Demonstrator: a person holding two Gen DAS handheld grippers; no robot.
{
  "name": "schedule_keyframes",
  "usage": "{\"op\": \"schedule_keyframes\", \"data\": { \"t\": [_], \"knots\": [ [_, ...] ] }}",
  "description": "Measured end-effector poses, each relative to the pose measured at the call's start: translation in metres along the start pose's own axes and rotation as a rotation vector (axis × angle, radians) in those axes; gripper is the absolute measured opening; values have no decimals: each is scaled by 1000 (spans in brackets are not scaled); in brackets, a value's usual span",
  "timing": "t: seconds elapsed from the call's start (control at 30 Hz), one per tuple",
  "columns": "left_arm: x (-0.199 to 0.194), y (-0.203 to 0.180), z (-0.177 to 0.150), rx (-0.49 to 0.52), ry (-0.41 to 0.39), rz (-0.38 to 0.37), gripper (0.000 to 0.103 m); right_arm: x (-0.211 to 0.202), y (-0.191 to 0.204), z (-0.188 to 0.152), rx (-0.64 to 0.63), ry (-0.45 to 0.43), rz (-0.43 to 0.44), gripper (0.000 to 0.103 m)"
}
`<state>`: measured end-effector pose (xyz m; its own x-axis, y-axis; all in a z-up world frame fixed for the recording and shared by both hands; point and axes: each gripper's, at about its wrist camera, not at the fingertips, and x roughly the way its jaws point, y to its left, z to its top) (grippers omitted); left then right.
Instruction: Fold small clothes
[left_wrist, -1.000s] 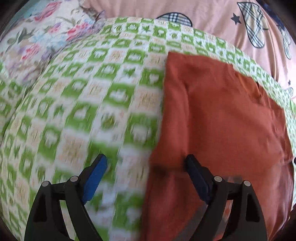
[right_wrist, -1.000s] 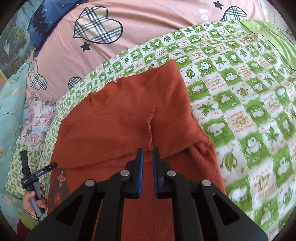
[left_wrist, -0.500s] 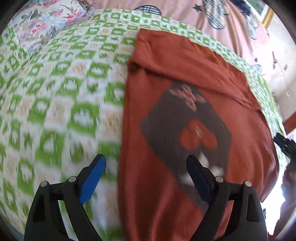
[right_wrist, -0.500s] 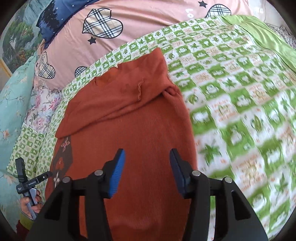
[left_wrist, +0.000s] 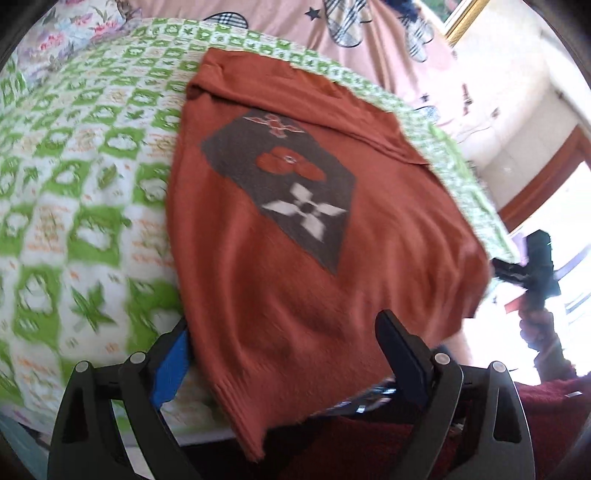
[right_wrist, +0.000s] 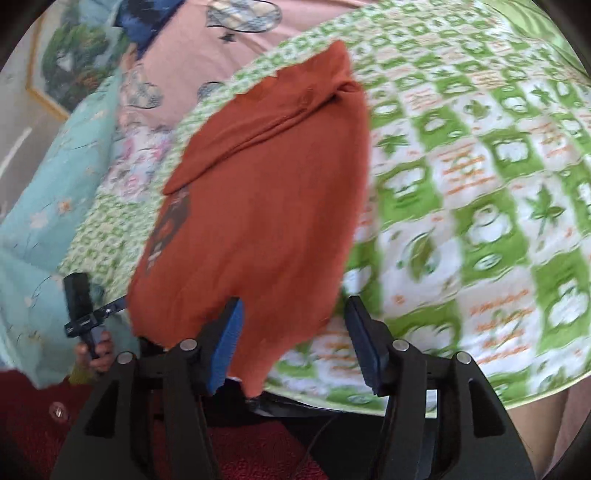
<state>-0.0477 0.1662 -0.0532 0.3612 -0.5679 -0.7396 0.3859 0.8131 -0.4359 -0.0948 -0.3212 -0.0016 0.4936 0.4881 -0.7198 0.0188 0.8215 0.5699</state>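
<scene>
Left wrist view first: our left gripper (left_wrist: 284, 347) sits wide apart, nothing pinched, with the hem of the rust-orange sweater (left_wrist: 295, 236) lying in the gap between its fingers. The sweater is spread on the green-and-white checked quilt (left_wrist: 85, 177), its lower edge drooping over the near side of the bed, and we can see a dark diamond patch (left_wrist: 284, 188) with red and white flowers on the front. The top part is folded over across the body.

Over on the right wrist view, our right gripper (right_wrist: 295, 339) is spread too, grasping nothing, and the sweater's bottom corner hangs between the blue pads (right_wrist: 227, 347). A pink heart-print duvet (right_wrist: 192, 48) lies behind the quilt.
</scene>
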Motion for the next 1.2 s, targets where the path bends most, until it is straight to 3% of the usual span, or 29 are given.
{"op": "schedule_keyframes", "data": {
  "t": [0.13,0.23,0.27,0.33,0.37,0.43,0.5,0.63,0.73,0.77,0.83,1.03,1.1,1.2],
  "knots": [
    [-1,-4,-8,8,-12,-56,92,13,6,-8,-5,-1,200,60],
    [-1,2,-6,-5,-23,-75,90,22,13,-13,-39,-3,269,60],
    [-1,4,-5,-11,-21,-76,89,23,14,-13,-42,-4,262,58],
    [-1,5,-3,-13,-17,-67,82,15,16,-12,-54,-33,237,36],
    [-3,5,-3,-7,-17,-56,80,2,15,-12,-57,-71,253,35],
    [-4,7,-2,-8,-21,-56,79,-26,8,-9,-37,-146,382,35],
    [-2,10,-2,-24,-23,-61,79,-39,4,-6,-27,-166,447,36],
    [-1,10,-3,-25,-22,-41,79,-26,-15,-6,17,-112,168,38],
    [1,8,-5,-17,-22,-26,79,-7,-32,-11,55,-72,105,39],
    [2,6,-5,-7,-23,-19,79,-3,-31,-11,46,-81,121,42],
    [6,2,-4,7,-19,-17,79,8,-22,-8,32,-94,212,57],
    [4,7,-1,-6,-10,-87,78,20,6,0,2,-109,575,60],
    [2,14,-4,-21,-15,-116,76,21,10,-2,-31,-82,542,60],
    [1,17,-5,-27,-18,-126,70,38,8,-8,-39,8,364,56]
  ]
}}
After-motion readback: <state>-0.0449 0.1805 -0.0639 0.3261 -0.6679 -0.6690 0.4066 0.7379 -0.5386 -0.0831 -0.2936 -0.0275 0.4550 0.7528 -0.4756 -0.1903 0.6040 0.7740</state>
